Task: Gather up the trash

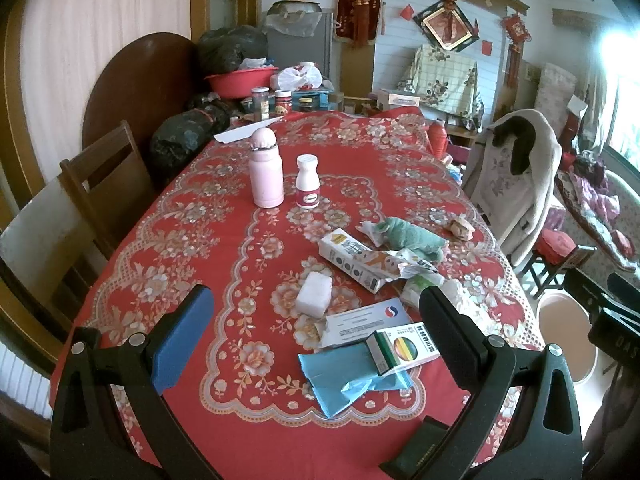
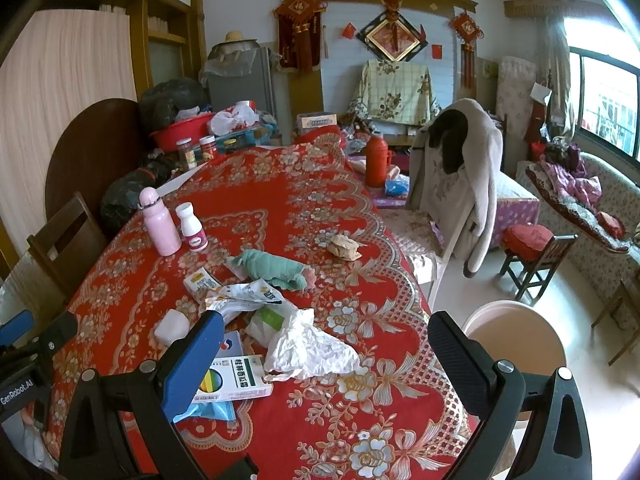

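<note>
On the near half of the table (image 1: 132, 240), the trash is lying in a loose cluster: a blue wrapper (image 1: 340, 376), a small box (image 1: 404, 346) on top of it, an envelope (image 1: 364, 320), a white block (image 1: 315, 294), a long carton (image 1: 352, 260) and crumpled paper (image 2: 308, 346). A bucket (image 2: 516, 344) is standing on the floor just beside the right table edge and is being taken here as the likely bin. Both grippers are being held above the near edge, and nothing is being gripped. The left gripper (image 1: 316, 312) is being held with its fingers spread wide, the block and envelope framed between them. The right gripper (image 2: 324, 344) is likewise being held fully spread, the crumpled paper lying between its fingers. The step in hand is judged to be the first pick. The paper is being recommended for the right gripper, since it is nearest the bucket; it should be approached from above and pinched at its raised middle, so that the cloth underneath is not being caught. Flat items such as the wrapper are best being lifted by a raised or curled corner. The pink flask (image 1: 266, 168), the white bottle (image 1: 307, 182) and the green cloth (image 2: 272, 266) are probably not trash and are being left alone.
</note>
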`<state>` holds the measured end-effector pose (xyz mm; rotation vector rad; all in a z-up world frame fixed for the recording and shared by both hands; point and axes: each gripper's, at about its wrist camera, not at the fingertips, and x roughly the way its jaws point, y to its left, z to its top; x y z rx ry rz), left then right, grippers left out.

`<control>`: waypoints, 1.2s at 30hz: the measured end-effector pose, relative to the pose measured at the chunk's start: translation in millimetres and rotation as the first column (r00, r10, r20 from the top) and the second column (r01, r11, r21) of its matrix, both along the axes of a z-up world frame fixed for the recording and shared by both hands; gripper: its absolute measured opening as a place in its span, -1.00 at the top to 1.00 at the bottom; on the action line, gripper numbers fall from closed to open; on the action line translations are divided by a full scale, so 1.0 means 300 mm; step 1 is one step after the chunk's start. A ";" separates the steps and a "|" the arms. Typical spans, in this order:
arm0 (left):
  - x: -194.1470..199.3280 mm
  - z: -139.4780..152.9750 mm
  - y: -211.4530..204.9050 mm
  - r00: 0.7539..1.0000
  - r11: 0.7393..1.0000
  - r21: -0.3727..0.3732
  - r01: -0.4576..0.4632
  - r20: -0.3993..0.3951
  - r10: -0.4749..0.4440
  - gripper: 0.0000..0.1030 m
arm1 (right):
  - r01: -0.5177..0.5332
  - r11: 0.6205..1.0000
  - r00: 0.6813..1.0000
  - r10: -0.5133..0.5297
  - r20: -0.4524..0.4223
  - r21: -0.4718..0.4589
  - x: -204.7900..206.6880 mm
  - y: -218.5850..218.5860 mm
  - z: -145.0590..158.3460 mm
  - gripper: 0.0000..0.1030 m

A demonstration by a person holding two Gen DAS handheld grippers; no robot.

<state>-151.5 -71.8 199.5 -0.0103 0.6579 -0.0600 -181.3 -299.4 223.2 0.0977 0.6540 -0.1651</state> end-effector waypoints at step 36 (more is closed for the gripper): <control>0.012 -0.034 0.069 0.999 1.000 -0.008 -0.009 -0.036 0.009 -0.98 | -0.032 0.999 0.997 0.033 -0.064 0.012 0.070 0.016 -0.050 -0.96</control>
